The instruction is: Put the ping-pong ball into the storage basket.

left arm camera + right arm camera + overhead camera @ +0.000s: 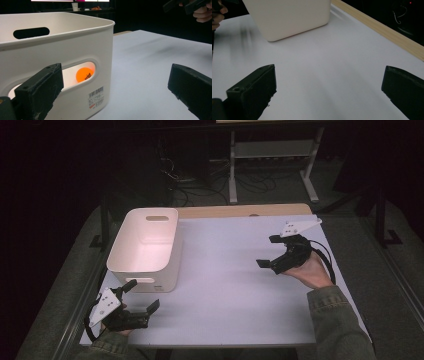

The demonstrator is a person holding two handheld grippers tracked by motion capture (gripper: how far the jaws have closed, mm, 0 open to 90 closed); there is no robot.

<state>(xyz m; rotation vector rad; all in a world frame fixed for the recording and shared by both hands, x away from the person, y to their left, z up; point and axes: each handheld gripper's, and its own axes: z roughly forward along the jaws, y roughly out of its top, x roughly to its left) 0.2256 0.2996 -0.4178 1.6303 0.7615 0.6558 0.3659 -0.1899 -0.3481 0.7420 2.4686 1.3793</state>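
A white plastic bin (145,247) stands at the table's left. Through the handle slot in its near wall an orange ball (84,74) lies inside the bin (62,50). My left gripper (142,296) is held open just in front of that wall near the table's front left, its jaws wide apart with nothing between them (115,92). My right gripper (269,251) is open at the table's right side, a little above the surface, pointing left toward the bin (287,17), with bare table between its jaws (329,90).
The white table top (235,270) has a wooden strip (245,210) along its far edge, also seen as the wooden strip (382,27). Beyond the table are a white desk frame (272,155) and cables on the dark floor.
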